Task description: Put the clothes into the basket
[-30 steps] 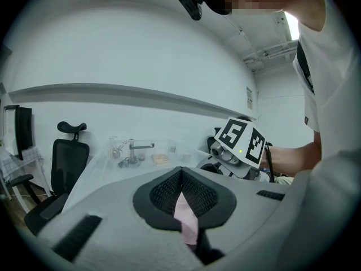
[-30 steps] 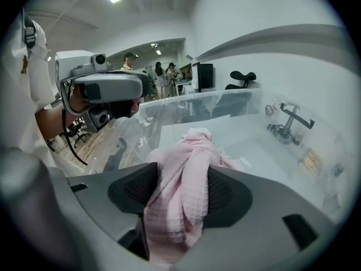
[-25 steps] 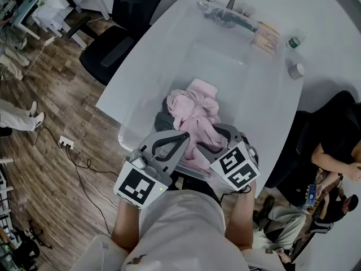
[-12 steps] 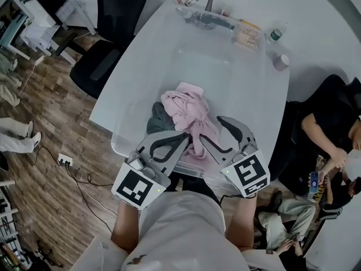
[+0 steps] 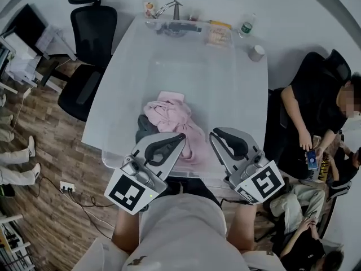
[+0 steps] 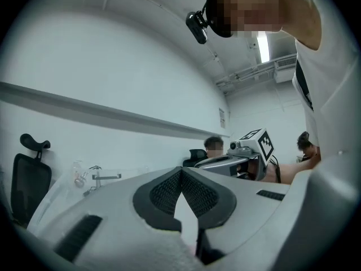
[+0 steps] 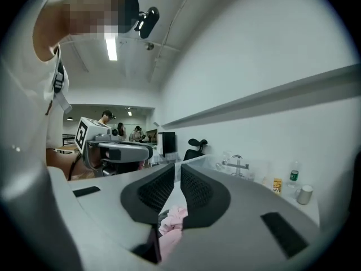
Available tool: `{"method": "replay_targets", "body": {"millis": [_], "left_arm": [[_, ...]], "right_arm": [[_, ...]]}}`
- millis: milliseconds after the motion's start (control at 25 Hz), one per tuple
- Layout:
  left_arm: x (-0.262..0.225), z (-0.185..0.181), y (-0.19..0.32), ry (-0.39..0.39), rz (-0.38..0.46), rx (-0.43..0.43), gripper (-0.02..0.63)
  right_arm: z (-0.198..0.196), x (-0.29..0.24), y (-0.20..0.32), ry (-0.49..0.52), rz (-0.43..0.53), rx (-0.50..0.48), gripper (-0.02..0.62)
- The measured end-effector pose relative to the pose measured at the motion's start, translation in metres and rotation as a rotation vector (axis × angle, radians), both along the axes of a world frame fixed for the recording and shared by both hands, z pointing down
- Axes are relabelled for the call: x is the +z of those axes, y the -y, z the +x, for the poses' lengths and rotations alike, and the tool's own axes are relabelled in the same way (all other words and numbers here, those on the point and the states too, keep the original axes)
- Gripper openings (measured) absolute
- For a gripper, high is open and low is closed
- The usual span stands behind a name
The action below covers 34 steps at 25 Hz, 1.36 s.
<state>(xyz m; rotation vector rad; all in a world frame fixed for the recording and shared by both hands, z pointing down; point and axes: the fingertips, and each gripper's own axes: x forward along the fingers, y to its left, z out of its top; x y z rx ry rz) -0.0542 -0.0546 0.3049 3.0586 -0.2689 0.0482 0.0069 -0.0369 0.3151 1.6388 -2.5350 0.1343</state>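
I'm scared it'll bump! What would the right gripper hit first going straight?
Likely nothing near: right gripper, jaws closing on nothing, aims above the pink clothes toward the far table edge; depth unclear.

**Person:** white short-sleeved shirt (image 5: 180, 230) bearing a small dark emblem (image 5: 135, 259).

**Left gripper (image 5: 180, 136) and right gripper (image 5: 215, 134):** smooth grey moulded shells. Black ribbed pads (image 6: 163, 193) line the jaws, and black rectangular insets (image 7: 282, 224) sit back from the claw. A black-and-white marker cube (image 5: 131, 192) is mounted behind each claw. The right jaws are closing with nothing between them.
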Motion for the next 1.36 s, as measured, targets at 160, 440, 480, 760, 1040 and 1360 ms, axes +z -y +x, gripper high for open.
{"method": "replay_targets", "body": {"millis": [160,440,480,760,1040,1360], "left_arm": [[-0.008,0.010,-0.011,-0.043,0.006,0.066,0.006],[-0.006,0.027,-0.027,-0.055,-0.012,0.162,0.006],[-0.006,0.029,-0.028,-0.054,-0.013,0.172,0.006],[-0.006,0.042,-0.035,-0.049,-0.015,0.220,0.006],[-0.007,0.052,-0.041,-0.050,-0.015,0.247,0.006],[-0.004,0.058,-0.041,-0.042,-0.017,0.248,0.006]], "right_arm": [[0.005,-0.014,-0.022,0.054,0.065,0.003,0.006],[0.015,-0.014,-0.043,0.064,0.095,0.066,0.005],[0.018,-0.013,-0.044,0.068,0.094,0.080,0.005],[0.031,-0.010,-0.054,0.069,0.083,0.140,0.005],[0.041,-0.009,-0.062,0.056,0.076,0.169,0.005],[0.046,-0.006,-0.061,0.051,0.065,0.173,0.005]]}}
